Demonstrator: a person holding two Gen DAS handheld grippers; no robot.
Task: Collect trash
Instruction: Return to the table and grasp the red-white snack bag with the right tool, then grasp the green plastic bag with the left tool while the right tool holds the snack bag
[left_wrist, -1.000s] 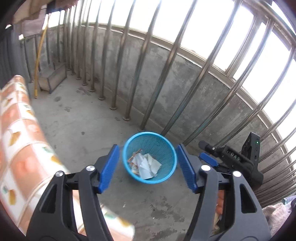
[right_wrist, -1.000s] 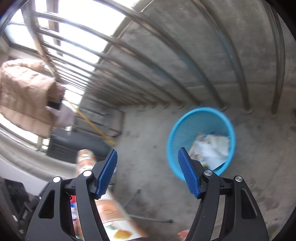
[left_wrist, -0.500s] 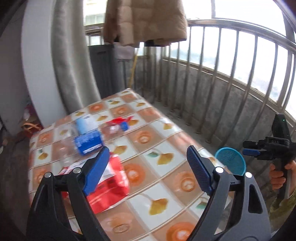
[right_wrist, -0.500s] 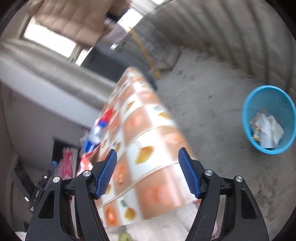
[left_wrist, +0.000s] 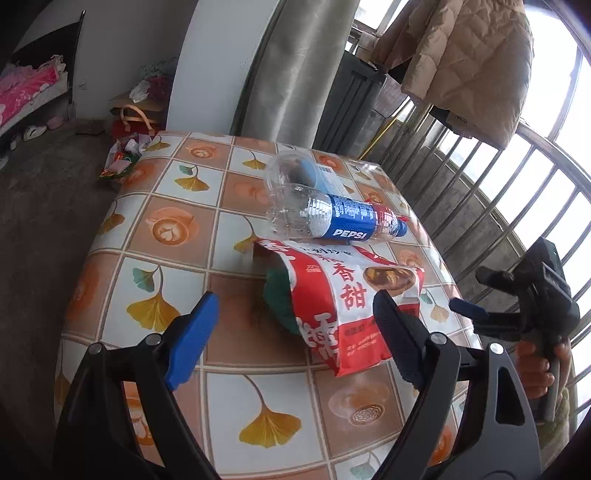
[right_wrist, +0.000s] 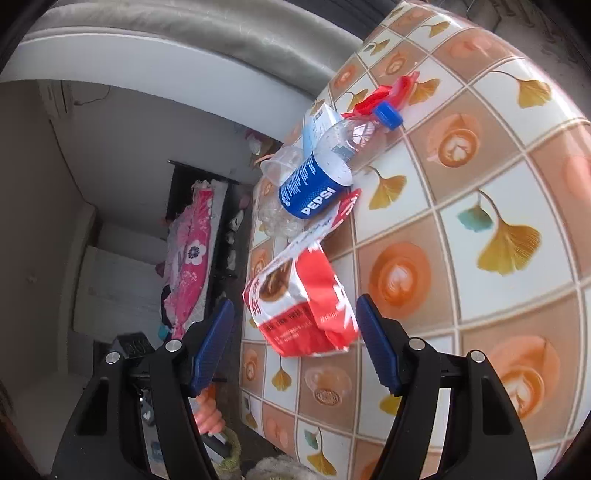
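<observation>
On the tile-patterned table (left_wrist: 173, 229) lie a red and white snack bag (left_wrist: 340, 306), an empty Pepsi bottle (left_wrist: 332, 218) just behind it and a clear plastic cup (left_wrist: 291, 171). My left gripper (left_wrist: 295, 339) hovers open over the table's near part, with the bag's near end showing between its fingertips and nothing gripped. My right gripper (right_wrist: 295, 343) is open too, facing the snack bag (right_wrist: 303, 306) from another side, its pads apart from it. Beyond lie the Pepsi bottle (right_wrist: 325, 173), a light blue carton (right_wrist: 319, 125) and a red wrapper (right_wrist: 388, 92). The right gripper (left_wrist: 535, 306) also shows past the table's right edge.
A metal railing (left_wrist: 517, 206) runs behind the table, with a beige jacket (left_wrist: 469, 62) hanging above it. A grey curtain (left_wrist: 295, 66) stands behind. Bags and litter (left_wrist: 125, 155) sit on the floor at the table's far left corner. A bed with pink bedding (right_wrist: 188, 258) lies in the room beyond.
Both views have swung away from the blue basket on the floor to the table with the trash. The left jaws stand wider than a second ago.
</observation>
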